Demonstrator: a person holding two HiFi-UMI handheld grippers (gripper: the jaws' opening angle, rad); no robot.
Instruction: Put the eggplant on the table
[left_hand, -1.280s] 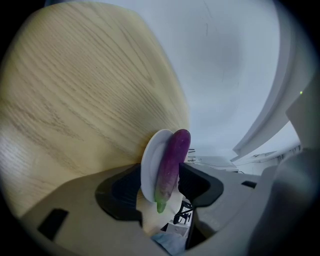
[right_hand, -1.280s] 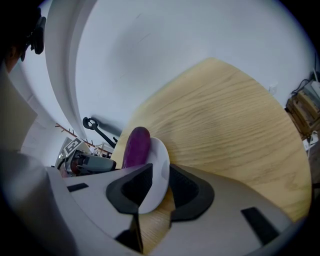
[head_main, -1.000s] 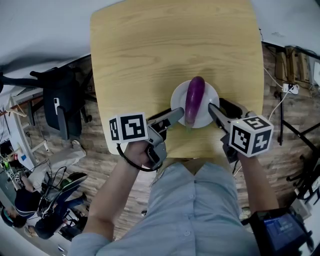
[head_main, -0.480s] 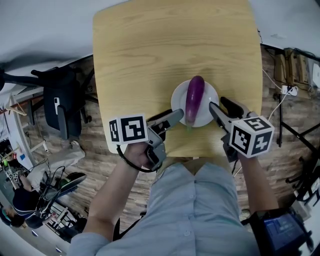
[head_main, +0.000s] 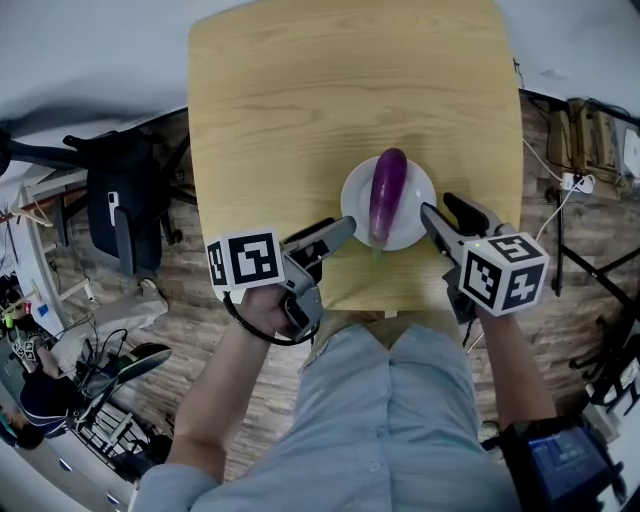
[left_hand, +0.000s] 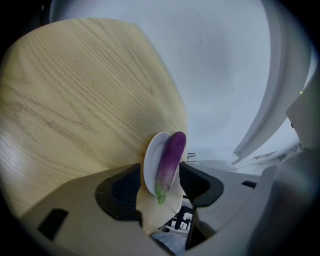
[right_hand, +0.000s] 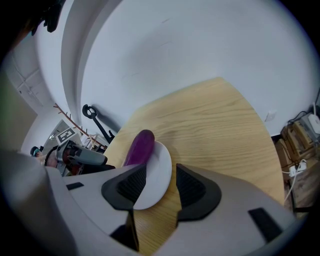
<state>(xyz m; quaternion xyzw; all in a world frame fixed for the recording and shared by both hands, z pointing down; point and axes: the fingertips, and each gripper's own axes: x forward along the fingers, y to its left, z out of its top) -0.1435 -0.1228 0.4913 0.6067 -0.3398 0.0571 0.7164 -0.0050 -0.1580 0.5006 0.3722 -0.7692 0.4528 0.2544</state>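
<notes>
A purple eggplant (head_main: 388, 195) lies lengthwise on a white plate (head_main: 355, 200) near the front edge of the wooden table (head_main: 300, 120). My left gripper (head_main: 340, 230) hovers at the plate's front left, open and holding nothing; in its view the eggplant (left_hand: 169, 159) and plate (left_hand: 150, 165) show beyond its jaws. My right gripper (head_main: 442, 212) stands at the plate's right side, open, its jaws having just spread a little wider with nothing between them. In its view the plate (right_hand: 157, 175) rim sits in the gap ahead, with the eggplant (right_hand: 138, 148) behind it.
A black office chair (head_main: 120, 210) stands left of the table on the wood floor. Cables and a power strip (head_main: 575, 180) lie at the right. The far half of the table is bare wood. My shirt fills the bottom of the head view.
My left gripper has drawn slightly back to the left, away from the plate. The right gripper, eggplant and plate stay where they were.
</notes>
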